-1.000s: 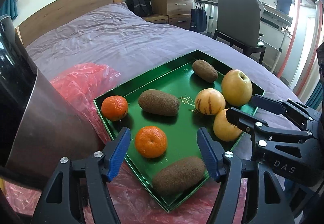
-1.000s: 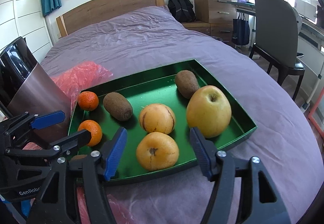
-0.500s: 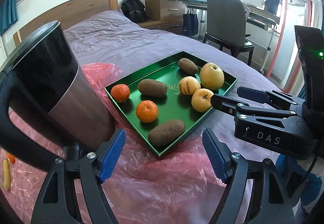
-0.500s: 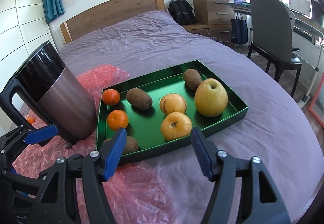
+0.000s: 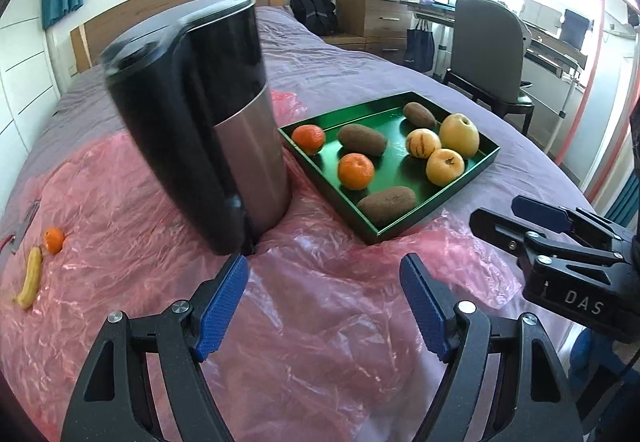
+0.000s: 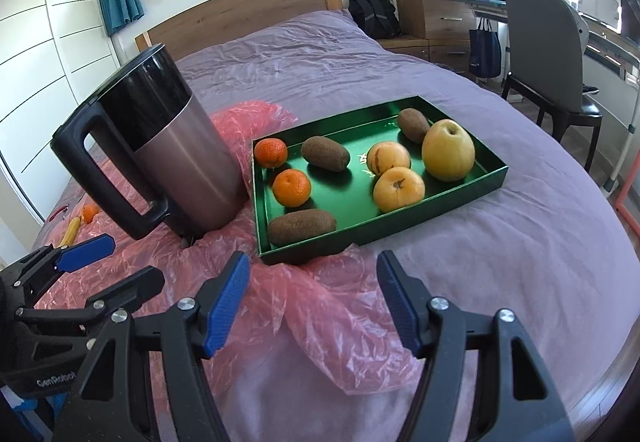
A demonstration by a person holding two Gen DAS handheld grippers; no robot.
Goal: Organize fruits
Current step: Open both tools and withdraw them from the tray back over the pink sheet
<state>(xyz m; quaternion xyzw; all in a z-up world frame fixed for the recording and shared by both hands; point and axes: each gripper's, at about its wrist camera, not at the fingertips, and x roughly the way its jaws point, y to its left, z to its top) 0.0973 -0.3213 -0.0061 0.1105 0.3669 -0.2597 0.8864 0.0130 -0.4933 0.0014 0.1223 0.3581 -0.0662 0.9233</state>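
A green tray (image 5: pixel 436 202) (image 6: pixel 400 230) lies on the bed. It holds two mandarins (image 5: pixel 355 171), three brown kiwis (image 5: pixel 386 203), two round yellow-orange fruits (image 5: pixel 445 167) and a yellow apple (image 5: pixel 459 135). Far left on the pink plastic lie a loose mandarin (image 5: pixel 53 241) and a small banana (image 5: pixel 31 278). My left gripper (image 5: pixel 324 270) hovers open over the plastic, short of the tray, with nothing between its blue pads. My right gripper (image 6: pixel 312 262) is open and empty too, just before the tray's near edge.
A tall black and steel kettle (image 5: pixel 208 122) (image 6: pixel 172 146) stands on the crinkled pink plastic sheet (image 5: pixel 320 322), touching the tray's left side. Purple bedding (image 6: pixel 500 262) spreads right of the tray. A chair (image 6: pixel 548 54), a desk and drawers stand beyond the bed.
Both grippers have drawn back from over the tray, so the tray looks smaller and the whole kettle, loose mandarin and banana have come into view. The left jaws have spread a little wider.
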